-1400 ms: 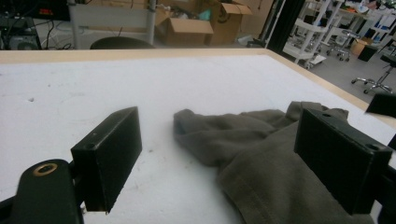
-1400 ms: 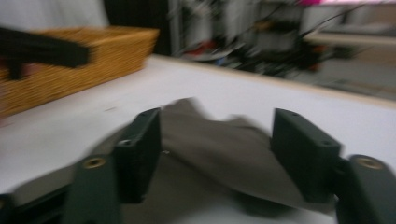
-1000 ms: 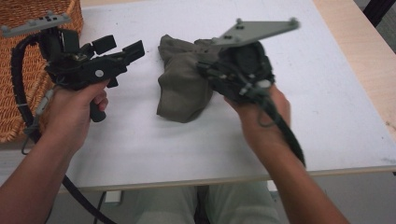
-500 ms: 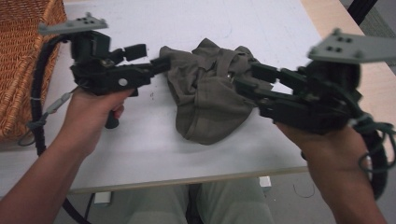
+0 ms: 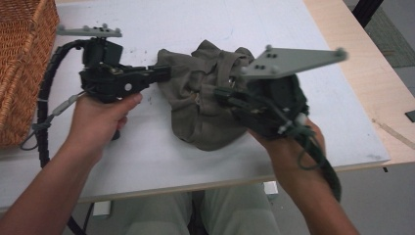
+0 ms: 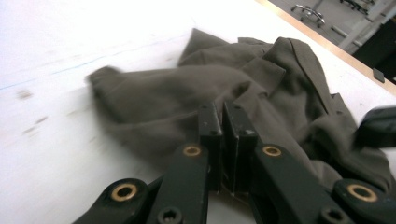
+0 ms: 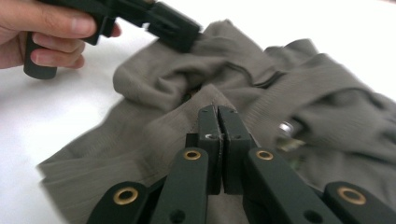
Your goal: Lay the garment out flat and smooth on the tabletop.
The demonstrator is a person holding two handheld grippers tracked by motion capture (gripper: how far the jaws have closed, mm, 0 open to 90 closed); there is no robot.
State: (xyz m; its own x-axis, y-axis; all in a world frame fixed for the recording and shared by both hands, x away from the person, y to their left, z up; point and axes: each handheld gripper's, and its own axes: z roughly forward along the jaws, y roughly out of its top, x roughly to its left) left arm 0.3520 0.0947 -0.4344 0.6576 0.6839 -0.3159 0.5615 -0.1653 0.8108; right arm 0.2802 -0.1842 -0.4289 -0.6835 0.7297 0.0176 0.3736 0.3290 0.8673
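My left claw (image 5: 164, 74) has come in against the olive-green garment (image 5: 205, 105) since a second ago, when it hung well off to the side with its jaws spread. Those jaws have just been closing, and now they are pressed together on a fold at the garment's near edge. In the left gripper view the two black pads (image 6: 223, 135) meet with cloth bunched around their tips, though blur there keeps me from seeing how much fabric they have caught.

My right claw (image 5: 222, 94) sat high over the garment's far side a second ago. Half a second back it was out beyond the cloth with its jaws parted. Now it lies across the middle of the heap, its jaws having just been closing, and in the right gripper view the pads (image 7: 217, 133) pinch a ridge of ribbed fabric right at their tips.

The garment lies crumpled on the white desk (image 5: 161, 156) between the two claws, touching both. It is more bunched and pulled together than before. The wicker basket (image 5: 22, 63) stands beyond my left hand (image 5: 100, 117), apart from the cloth.
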